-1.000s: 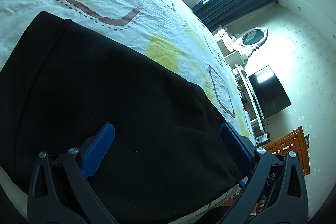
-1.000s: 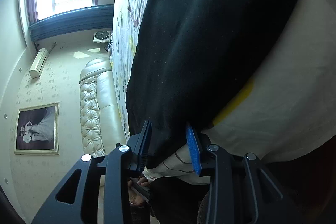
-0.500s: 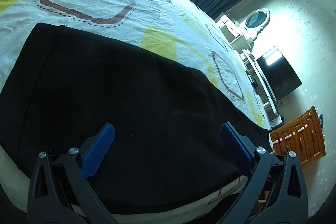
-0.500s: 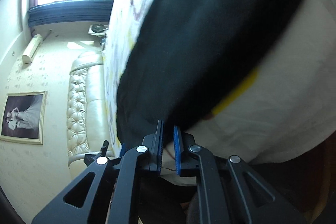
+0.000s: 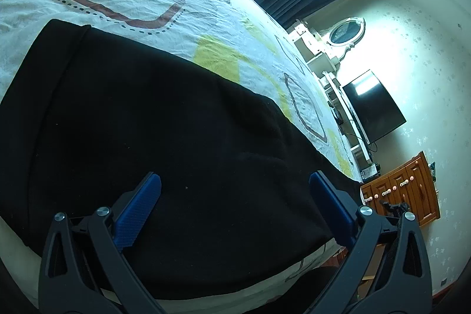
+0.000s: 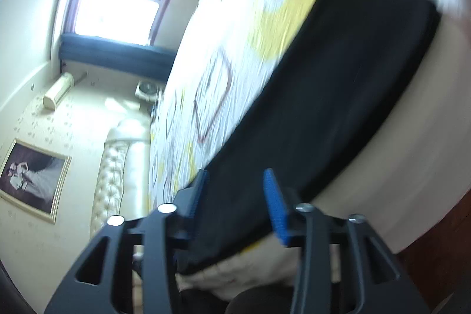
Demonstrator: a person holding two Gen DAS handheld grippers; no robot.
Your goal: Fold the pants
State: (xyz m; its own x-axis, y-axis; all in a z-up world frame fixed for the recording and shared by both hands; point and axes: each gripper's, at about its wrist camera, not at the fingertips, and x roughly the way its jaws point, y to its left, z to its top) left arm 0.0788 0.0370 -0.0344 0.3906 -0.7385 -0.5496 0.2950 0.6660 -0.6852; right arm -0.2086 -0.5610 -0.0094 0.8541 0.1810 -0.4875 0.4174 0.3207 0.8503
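The black pants (image 5: 164, 131) lie flat along the near edge of the bed, on a white sheet (image 5: 123, 2) with yellow and brown shapes. My left gripper (image 5: 235, 196) is open wide and hovers over the middle of the pants, holding nothing. In the right wrist view, which is blurred by motion, the pants (image 6: 338, 96) run away from the camera. My right gripper (image 6: 235, 196) is open, its blue pads (image 6: 275, 205) either side of the near end of the pants.
A dresser with an oval mirror (image 5: 346, 31), a dark TV (image 5: 372, 108) and a wooden cabinet (image 5: 403, 190) stand beyond the bed's far end. A tufted headboard (image 6: 117, 175), a framed picture (image 6: 32, 181) and a bright window (image 6: 123, 5) lie the other way.
My right gripper shut at the pants' end half a second ago and has since opened, and its view has swung. My left gripper stayed open, shifting only slightly over the pants.
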